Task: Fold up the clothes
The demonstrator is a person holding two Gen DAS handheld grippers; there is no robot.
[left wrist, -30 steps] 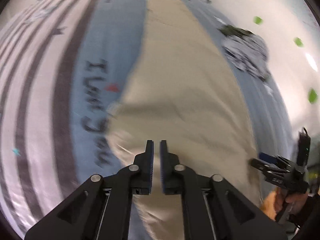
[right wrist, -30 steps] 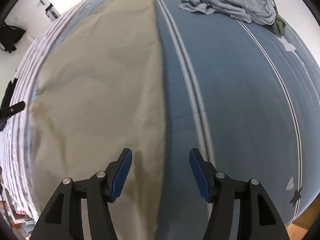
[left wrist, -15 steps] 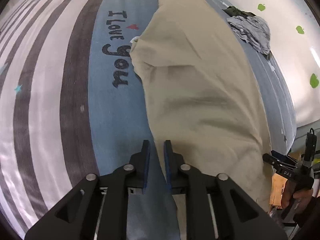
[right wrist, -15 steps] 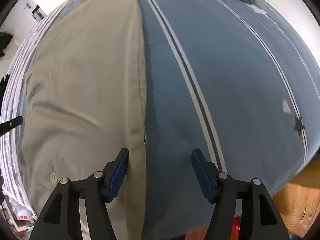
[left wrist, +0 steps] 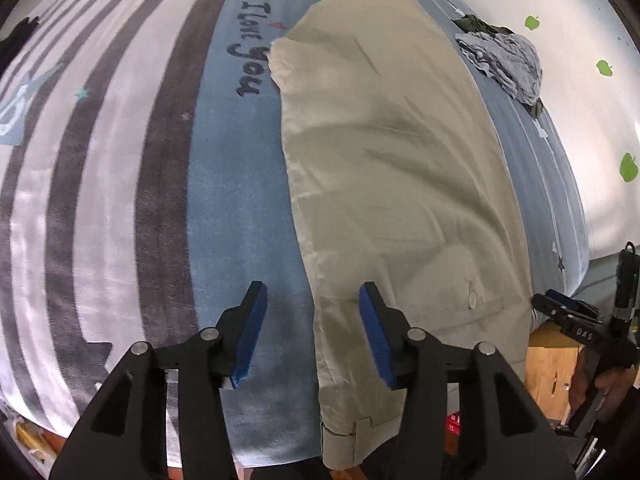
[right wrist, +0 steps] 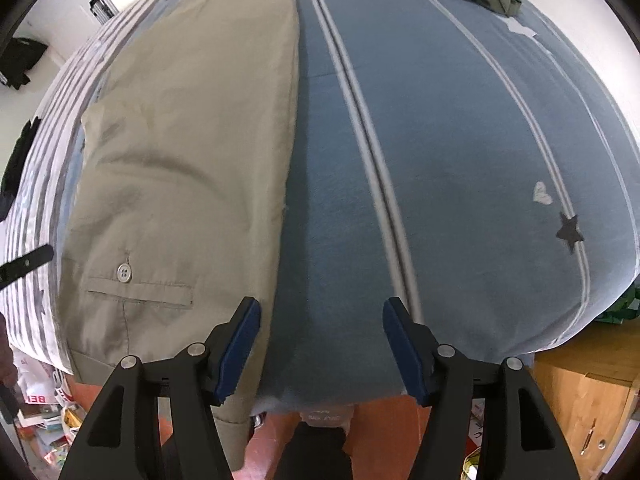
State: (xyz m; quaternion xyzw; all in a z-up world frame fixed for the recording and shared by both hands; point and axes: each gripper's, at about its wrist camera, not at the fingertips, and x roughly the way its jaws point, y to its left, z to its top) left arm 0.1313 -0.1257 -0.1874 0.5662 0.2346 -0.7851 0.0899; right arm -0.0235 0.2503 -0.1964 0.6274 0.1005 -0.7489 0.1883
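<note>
Khaki cotton trousers (left wrist: 400, 160): laid lengthwise on blue bedcover (left wrist: 248, 184), folded in a long strip, waistband end at near bed edge, buttoned back pocket (right wrist: 136, 280) facing up.

Left gripper (left wrist: 310, 332): jaws just opened, now moderately apart; blue pads (left wrist: 250, 332) straddling left folded edge of trousers, fabric edge lying between them, no pad pressing on it; nothing held.

Right gripper (right wrist: 320, 344): jaws set wide; left pad just at right edge of trousers, right pad over bare bedcover near paired white stripes (right wrist: 360, 120); nothing gripped. Whether left pad touches fabric: cannot tell.

Surface: bedcover blue in centre, with grey-and-white striped section (left wrist: 80, 160) at far left, dark "I Love You" lettering (left wrist: 248, 48) beside trousers, small star (right wrist: 568, 232) and heart prints at right.

Room: crumpled grey striped garment (left wrist: 504, 56) on dark green cloth at far end of bed; white wall with green apple stickers (left wrist: 628, 166); light wooden cabinet (right wrist: 592, 392) beside bed; reddish floor below bed edge; clutter of papers at lower left of right wrist view.
</note>
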